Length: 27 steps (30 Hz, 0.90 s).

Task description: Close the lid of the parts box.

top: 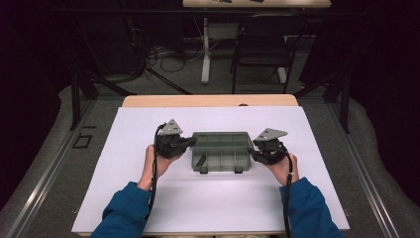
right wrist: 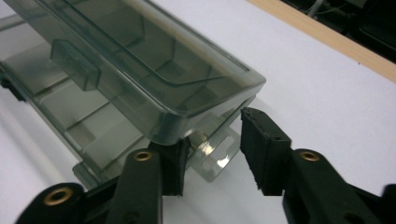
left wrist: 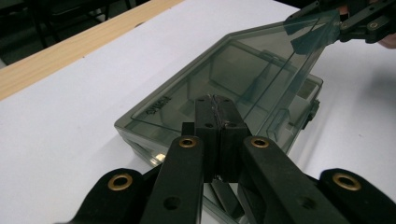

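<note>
A smoky see-through compartment box [top: 220, 151] lies in the middle of the white sheet. Its lid [left wrist: 243, 60] is tilted up off the base, higher at the far end. My left gripper [left wrist: 215, 100] is at the box's left end [top: 192, 142], pads pressed together; whether a thin edge is pinched between them I cannot tell. My right gripper [right wrist: 215, 133] is at the box's right end [top: 253, 148], jaws apart. The lid's corner [right wrist: 210, 93] sits over its left pad. The clear hang tab [right wrist: 219, 161] lies in the gap, and the right pad stands clear of it.
The white sheet [top: 148, 198] covers a wooden table whose far edge [top: 208, 100] shows. Two dark latches [top: 203, 170] stick out from the box's near side. A chair [top: 260, 44] and a table leg stand beyond on the floor.
</note>
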Each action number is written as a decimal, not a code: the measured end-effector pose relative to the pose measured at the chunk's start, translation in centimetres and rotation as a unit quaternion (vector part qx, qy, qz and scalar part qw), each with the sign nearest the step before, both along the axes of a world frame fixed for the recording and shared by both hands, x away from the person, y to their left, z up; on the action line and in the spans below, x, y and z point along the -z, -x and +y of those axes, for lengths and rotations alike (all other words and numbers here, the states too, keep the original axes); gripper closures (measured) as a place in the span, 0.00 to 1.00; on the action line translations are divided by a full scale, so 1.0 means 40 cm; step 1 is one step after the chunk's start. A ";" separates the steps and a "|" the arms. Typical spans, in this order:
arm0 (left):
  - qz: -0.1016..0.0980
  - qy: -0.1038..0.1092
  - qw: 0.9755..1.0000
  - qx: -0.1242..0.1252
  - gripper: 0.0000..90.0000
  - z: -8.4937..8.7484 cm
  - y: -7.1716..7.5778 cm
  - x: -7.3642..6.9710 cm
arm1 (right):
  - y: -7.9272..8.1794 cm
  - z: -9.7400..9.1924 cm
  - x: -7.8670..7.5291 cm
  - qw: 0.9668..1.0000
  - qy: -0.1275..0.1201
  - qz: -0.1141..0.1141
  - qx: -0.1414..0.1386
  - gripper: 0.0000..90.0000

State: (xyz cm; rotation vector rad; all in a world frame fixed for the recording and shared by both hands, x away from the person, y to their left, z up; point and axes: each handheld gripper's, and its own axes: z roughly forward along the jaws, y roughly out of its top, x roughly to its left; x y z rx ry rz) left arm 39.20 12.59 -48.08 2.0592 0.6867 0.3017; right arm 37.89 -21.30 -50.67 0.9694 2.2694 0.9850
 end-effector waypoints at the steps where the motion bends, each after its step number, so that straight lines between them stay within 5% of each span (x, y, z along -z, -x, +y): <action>1: 0.000 0.001 1.000 0.001 0.99 -0.001 0.001 0.003 | 0.001 -0.003 0.001 1.000 0.001 0.006 -0.002 0.60; 6: 0.002 0.001 1.000 0.001 0.99 0.001 0.004 0.014 | 0.001 -0.020 0.017 0.999 0.010 0.038 -0.003 0.56; 9: 0.003 -0.002 1.000 -0.001 0.99 0.002 0.006 0.019 | 0.001 -0.034 0.024 0.998 0.022 0.053 0.006 0.65; 18: 0.001 -0.029 1.000 -0.003 0.99 0.000 0.018 0.043 | 0.010 -0.042 -0.006 1.000 0.005 0.021 0.014 0.99; 27: 0.007 -0.029 1.000 -0.002 0.99 0.001 0.022 0.057 | 0.031 0.001 -0.036 0.999 -0.028 -0.004 -0.017 1.00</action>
